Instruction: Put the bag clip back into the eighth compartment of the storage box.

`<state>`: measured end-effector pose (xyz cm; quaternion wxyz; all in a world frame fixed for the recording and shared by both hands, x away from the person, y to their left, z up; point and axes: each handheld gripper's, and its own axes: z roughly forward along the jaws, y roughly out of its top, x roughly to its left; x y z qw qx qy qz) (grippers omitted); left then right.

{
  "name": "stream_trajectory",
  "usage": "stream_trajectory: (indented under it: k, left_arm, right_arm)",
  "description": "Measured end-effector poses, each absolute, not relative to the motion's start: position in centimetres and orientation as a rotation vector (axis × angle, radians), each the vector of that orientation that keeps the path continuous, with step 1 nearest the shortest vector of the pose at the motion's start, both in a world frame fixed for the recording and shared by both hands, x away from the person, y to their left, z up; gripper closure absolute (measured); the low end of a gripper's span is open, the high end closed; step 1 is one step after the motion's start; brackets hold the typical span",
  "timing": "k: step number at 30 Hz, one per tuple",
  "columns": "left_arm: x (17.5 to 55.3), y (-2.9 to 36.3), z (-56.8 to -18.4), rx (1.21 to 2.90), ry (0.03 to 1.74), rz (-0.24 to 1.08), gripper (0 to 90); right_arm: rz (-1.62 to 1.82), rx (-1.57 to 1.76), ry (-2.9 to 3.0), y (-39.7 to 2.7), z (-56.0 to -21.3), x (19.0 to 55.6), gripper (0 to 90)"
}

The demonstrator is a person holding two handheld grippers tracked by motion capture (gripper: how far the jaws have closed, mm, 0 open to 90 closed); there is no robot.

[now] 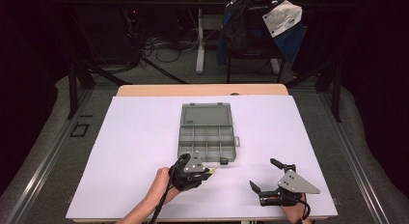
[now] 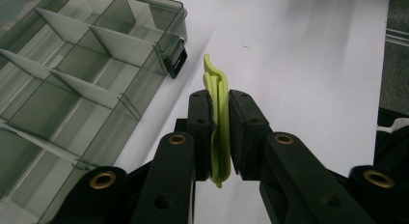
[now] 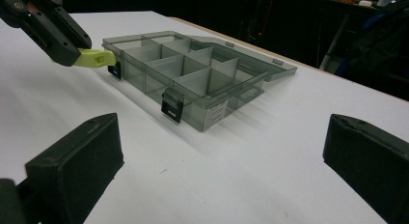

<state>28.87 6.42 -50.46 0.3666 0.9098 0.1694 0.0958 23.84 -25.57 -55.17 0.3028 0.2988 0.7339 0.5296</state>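
Observation:
A grey see-through organiser box [image 1: 207, 139] lies open in the middle of the white table [image 1: 135, 137], its lid [image 1: 206, 115] folded back on the far side. Its compartments look empty [image 2: 72, 64] [image 3: 193, 69]. My left gripper [image 1: 208, 171] hovers just off the box's near edge, shut on a thin lime-green plastic piece [image 2: 218, 113] that sticks out past the fingertips [image 3: 94, 57]. My right gripper [image 1: 264, 175] stands open near the table's front right, with nothing between its pads [image 3: 82, 156].
Two black latches [image 3: 172, 107] hang on the box's front wall. Behind the table stands a chair draped with a blue jacket [image 1: 260, 21], with cables on the floor. Bare white table surface lies left and right of the box.

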Motion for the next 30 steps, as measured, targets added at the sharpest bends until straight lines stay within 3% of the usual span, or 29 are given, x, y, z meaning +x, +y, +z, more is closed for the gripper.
stream_trajectory:
  k: [30]
  left_arm:
    - [30.0,5.5,-49.6,2.317,0.441,0.266,80.2]
  right_arm:
    - [1.407,0.785,1.948,-25.6,-55.2,23.9,0.0]
